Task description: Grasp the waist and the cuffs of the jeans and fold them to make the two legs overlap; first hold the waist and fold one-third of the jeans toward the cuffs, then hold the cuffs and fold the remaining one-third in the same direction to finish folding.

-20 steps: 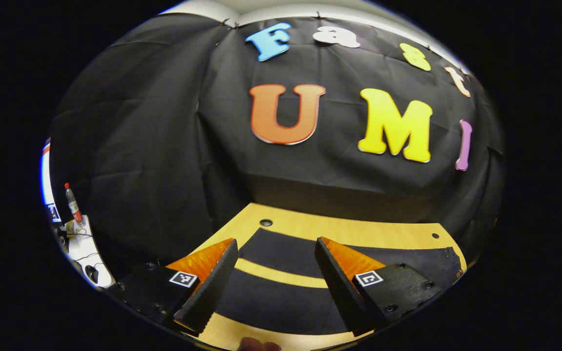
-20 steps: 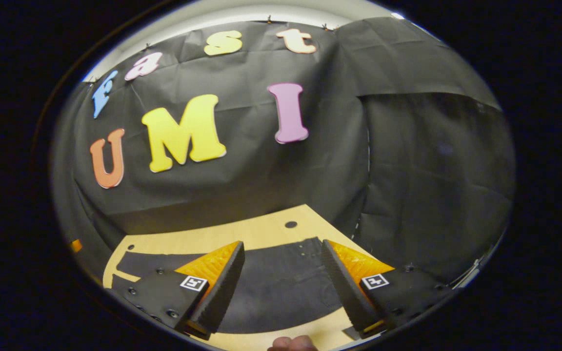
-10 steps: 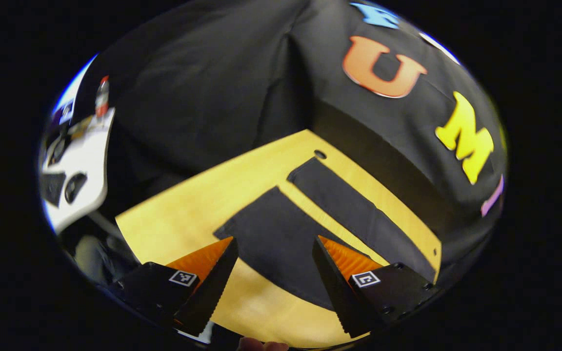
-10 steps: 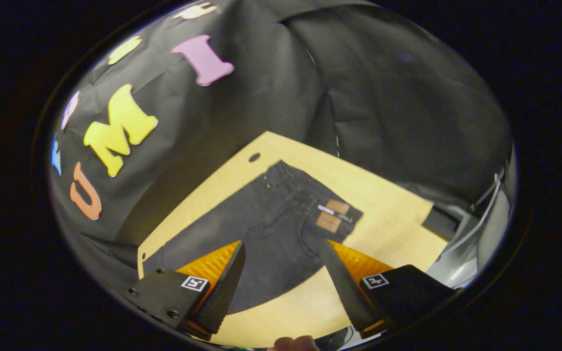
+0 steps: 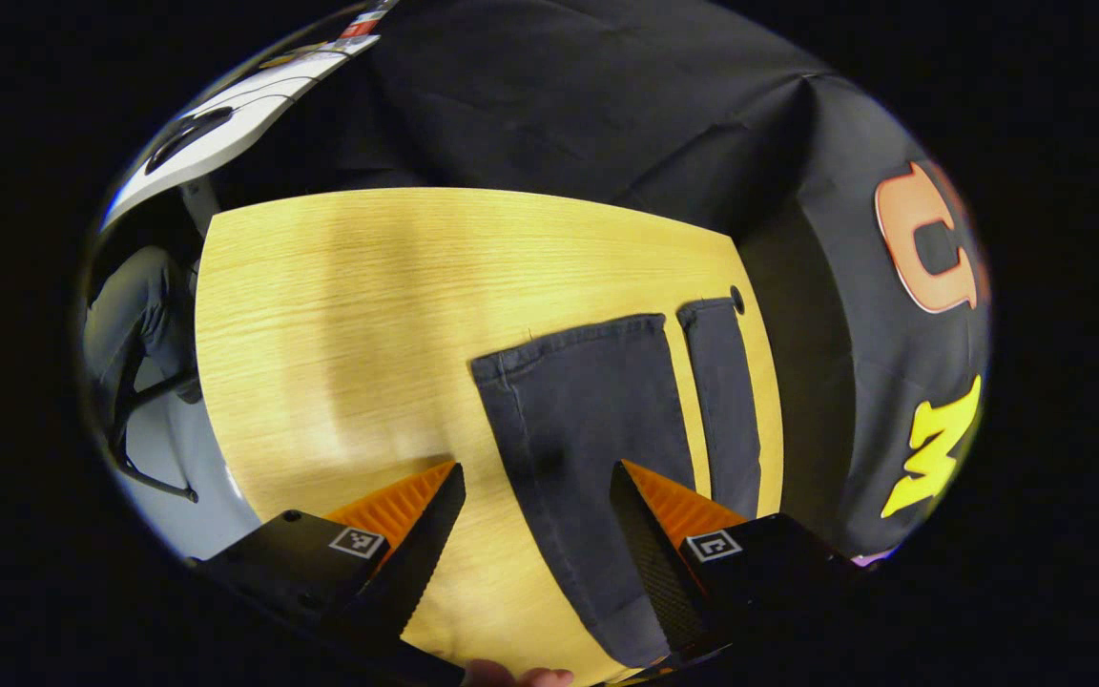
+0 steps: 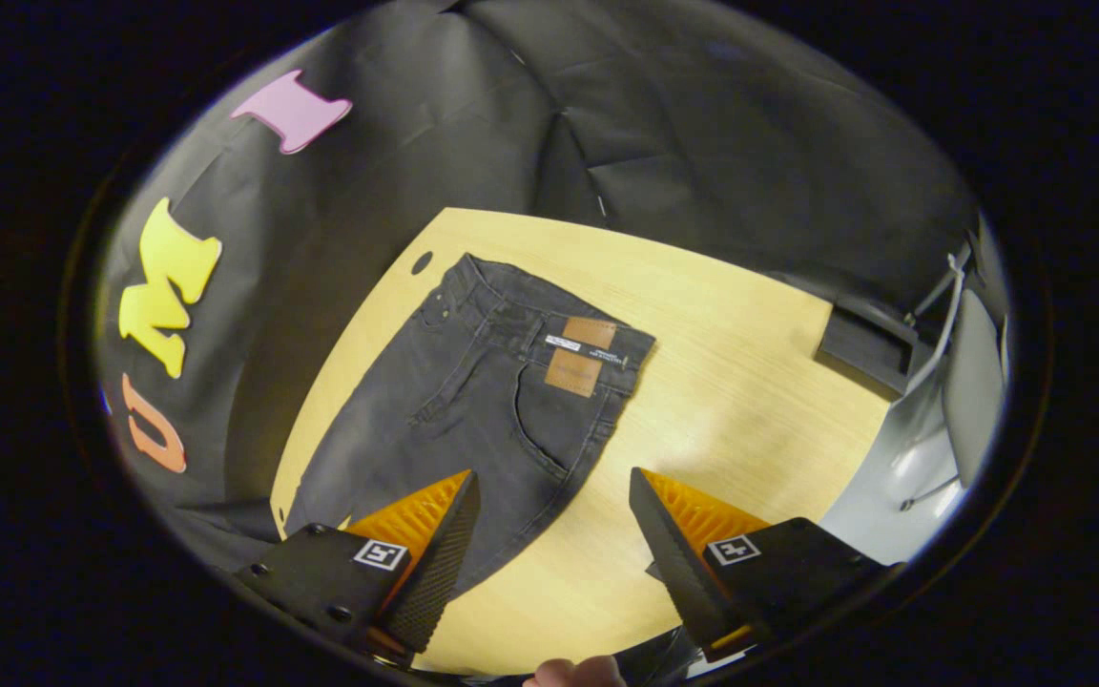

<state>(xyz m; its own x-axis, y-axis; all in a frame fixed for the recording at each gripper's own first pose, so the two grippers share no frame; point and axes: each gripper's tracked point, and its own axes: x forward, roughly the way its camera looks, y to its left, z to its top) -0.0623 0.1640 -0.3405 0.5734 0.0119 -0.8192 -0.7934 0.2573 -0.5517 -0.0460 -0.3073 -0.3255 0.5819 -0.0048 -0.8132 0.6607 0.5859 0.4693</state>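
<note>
Lying flat and unfolded on the tabletop (image 5: 340,286) are the dark jeans (image 6: 483,401). Waist (image 6: 549,320): seen ahead of the right gripper (image 6: 554,553), a tan leather patch (image 6: 580,357) beside the band. Cuffs (image 5: 573,339): seen ahead of the left gripper (image 5: 535,549), the two legs side by side with a narrow strip of wood between them. Left jaws: spread wide, held above the nearer leg, nothing gripped. Right jaws: spread wide, held above the hip edge of the jeans, nothing gripped. Black box (image 6: 866,348): noted on the tabletop's far corner, well right of the right jaws. Chair (image 6: 964,391): noted beyond the tabletop's edge.
</note>
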